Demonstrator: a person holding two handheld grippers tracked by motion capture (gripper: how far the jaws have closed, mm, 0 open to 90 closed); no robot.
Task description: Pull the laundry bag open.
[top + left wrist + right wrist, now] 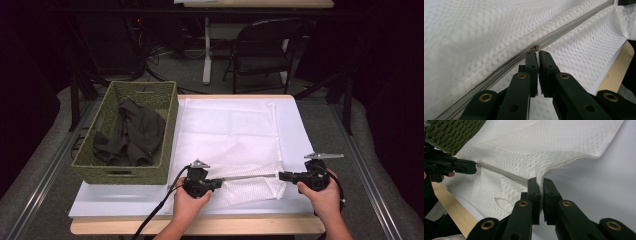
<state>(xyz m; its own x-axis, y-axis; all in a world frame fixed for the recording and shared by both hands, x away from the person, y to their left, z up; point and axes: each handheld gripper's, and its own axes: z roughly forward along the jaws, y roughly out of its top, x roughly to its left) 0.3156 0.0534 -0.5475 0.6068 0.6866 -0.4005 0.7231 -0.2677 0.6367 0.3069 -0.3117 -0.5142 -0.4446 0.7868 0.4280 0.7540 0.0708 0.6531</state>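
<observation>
While 2 grippers clamp 1 mesh bag (pixel 227 137)

Overhead light brightens the white counter (pixel 295 125); the room behind sinks into darkness. Close mesh (pixel 474 37) blurs softly.

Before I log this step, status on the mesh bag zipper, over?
Left tool shut on zipper pull. Right tool shut on mesh bag corner. Zipper taut, unobstructed.
</observation>
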